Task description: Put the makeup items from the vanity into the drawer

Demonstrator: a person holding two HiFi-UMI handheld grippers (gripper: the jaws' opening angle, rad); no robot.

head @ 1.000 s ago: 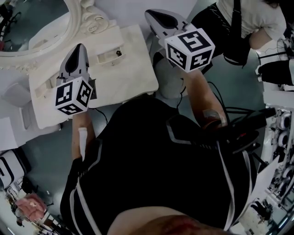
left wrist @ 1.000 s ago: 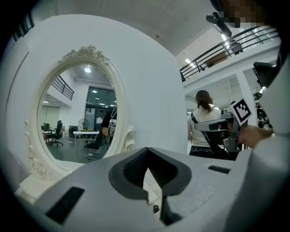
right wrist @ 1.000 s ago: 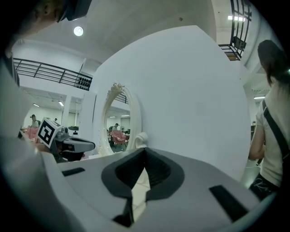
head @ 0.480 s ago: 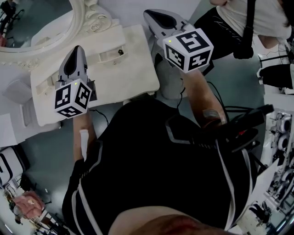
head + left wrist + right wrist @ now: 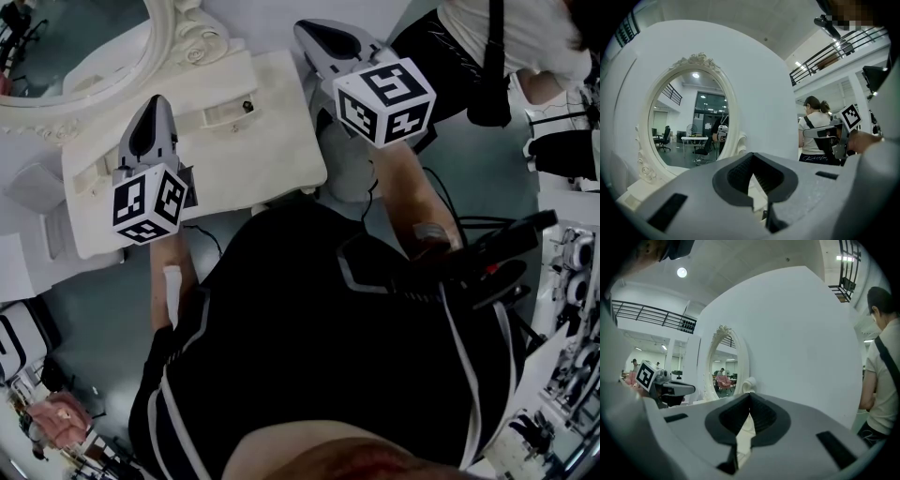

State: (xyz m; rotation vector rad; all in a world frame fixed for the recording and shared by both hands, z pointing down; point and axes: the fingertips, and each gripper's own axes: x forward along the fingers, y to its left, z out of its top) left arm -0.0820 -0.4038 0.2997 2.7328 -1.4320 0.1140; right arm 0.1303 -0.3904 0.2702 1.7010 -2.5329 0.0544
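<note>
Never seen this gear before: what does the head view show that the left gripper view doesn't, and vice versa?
Only the head view: the vanity top with its small knobbed drawer, the wearer's dark torso, and the marker cube on the left gripper. Only the left gripper view: that gripper's jaws close up, shut on nothing, a desk reflected in the mirror glass, and a balcony railing. Both: the ornate mirror frame, the right gripper, a bystander in a white top.

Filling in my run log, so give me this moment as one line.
left gripper: jaws shut, empty | right gripper: jaws shut, empty | left gripper over vanity, facing oval mirror
</note>
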